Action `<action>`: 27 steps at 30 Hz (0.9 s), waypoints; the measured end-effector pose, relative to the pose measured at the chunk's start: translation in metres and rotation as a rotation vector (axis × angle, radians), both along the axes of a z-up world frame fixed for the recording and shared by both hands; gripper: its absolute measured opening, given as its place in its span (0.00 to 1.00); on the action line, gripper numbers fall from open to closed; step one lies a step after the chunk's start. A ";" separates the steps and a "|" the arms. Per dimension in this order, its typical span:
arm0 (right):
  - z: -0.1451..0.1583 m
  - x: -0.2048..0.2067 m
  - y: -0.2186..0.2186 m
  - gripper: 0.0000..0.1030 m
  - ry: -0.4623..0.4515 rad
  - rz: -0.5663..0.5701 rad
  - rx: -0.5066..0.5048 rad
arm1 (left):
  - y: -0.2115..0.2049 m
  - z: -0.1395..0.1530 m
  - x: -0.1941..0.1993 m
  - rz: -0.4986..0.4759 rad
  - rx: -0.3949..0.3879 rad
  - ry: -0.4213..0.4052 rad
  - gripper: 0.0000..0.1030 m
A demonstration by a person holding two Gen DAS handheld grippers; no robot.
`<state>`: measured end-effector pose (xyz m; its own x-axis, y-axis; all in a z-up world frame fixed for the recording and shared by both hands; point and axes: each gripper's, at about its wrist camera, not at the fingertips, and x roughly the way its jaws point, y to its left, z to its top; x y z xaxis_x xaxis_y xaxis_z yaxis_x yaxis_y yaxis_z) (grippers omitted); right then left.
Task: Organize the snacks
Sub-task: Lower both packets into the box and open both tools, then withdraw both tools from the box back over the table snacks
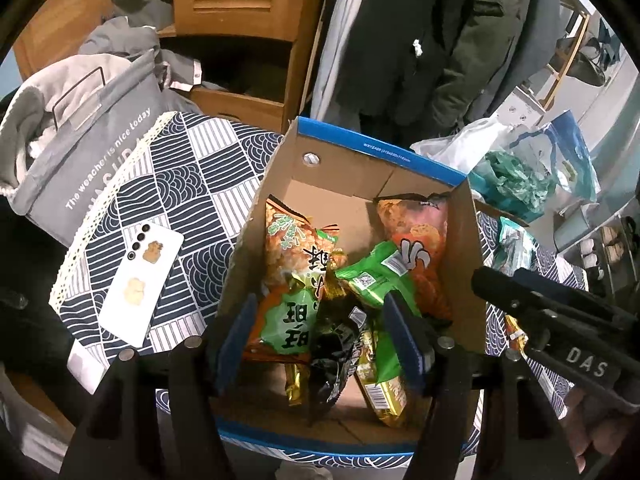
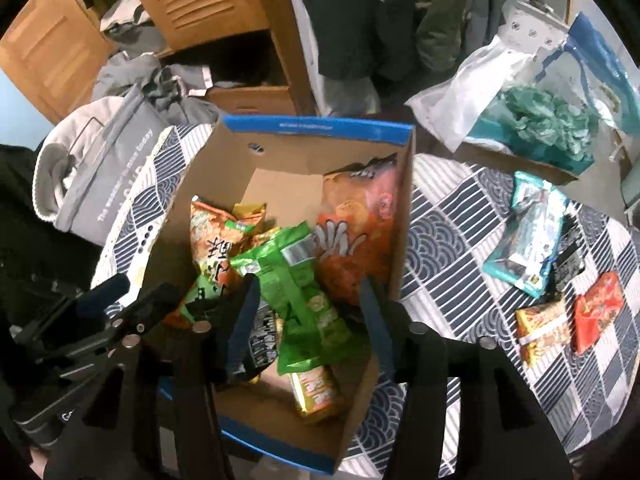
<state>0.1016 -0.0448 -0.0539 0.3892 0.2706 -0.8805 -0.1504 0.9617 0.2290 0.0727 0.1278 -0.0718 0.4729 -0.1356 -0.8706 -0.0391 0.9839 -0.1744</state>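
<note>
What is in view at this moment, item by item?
cardboard box: one, brown with blue rim, centre of table
snack packs in box: several, orange, green, gold, black
loose snack packs: about five, teal, black, yellow, red, on cloth right of box
phone: one, white, on cloth left of box
grey bag: one, far left
plastic bags: white, blue, far right
left tongs: open, over box
right tongs: open, over box
</note>
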 end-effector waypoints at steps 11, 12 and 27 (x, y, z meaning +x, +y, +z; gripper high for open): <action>0.020 -0.009 -0.019 0.70 -0.066 -0.028 -0.081 | -0.023 0.015 -0.001 -0.031 -0.015 -0.023 0.66; 0.021 -0.010 -0.022 0.70 -0.070 -0.029 -0.087 | -0.026 0.017 0.000 -0.036 -0.016 -0.025 0.66; 0.027 -0.020 -0.100 0.73 -0.075 -0.132 -0.130 | -0.102 0.031 0.003 -0.162 0.017 -0.056 0.66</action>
